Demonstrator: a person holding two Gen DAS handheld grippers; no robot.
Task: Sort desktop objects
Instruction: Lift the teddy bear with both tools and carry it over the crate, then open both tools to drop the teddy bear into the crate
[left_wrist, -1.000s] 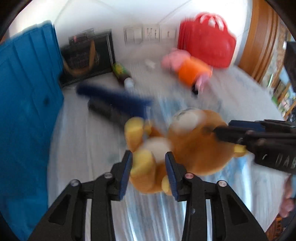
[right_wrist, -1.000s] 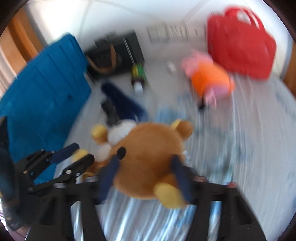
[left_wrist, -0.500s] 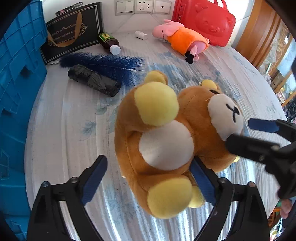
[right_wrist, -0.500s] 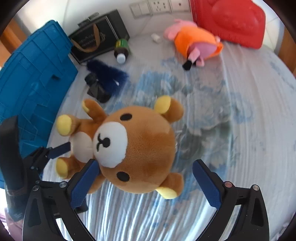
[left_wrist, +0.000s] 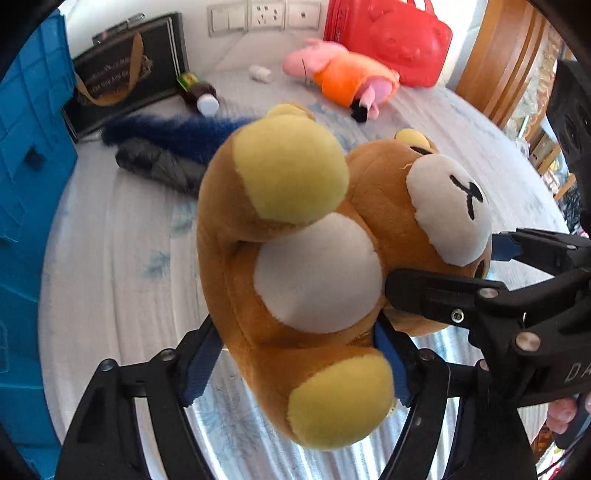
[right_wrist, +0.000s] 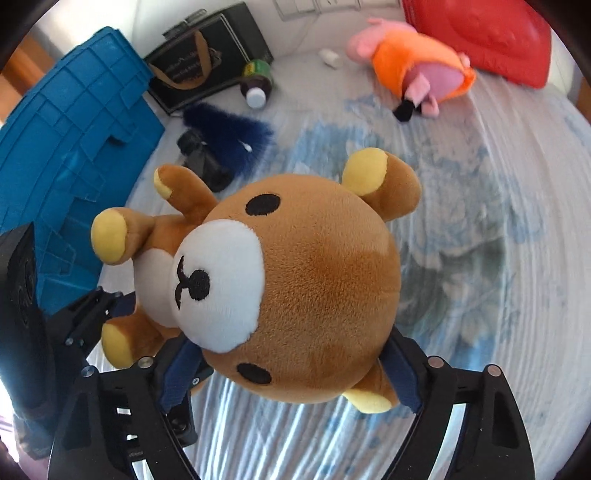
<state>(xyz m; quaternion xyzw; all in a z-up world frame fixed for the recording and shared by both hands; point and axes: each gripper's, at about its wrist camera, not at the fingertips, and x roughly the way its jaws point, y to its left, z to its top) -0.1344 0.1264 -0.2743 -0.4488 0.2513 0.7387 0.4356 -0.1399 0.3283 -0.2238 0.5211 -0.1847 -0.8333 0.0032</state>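
Crate (right_wrist: 66, 155) at 9 o'clock, blue, on edge. Left gripper (left_wrist: 299, 363): jaws just been closing, pads clamp teddy bear (right_wrist: 295, 295) at body. Right gripper (right_wrist: 291, 376): also closing, clamps bear's head. Bear centre, above bedsheet (right_wrist: 480, 295). Pig toy (right_wrist: 417, 74) at 1 o'clock.

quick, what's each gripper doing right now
left gripper: jaws just closing, pads on the bear's body.
right gripper: jaws just closing, pads on the bear's head.

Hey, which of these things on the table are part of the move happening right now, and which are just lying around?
In hand now:
brown teddy bear
left tool, around its body
right tool, around its head

Lying about:
pink pig plush
blue brush
dark bottle
black roll
blue crate
red bag
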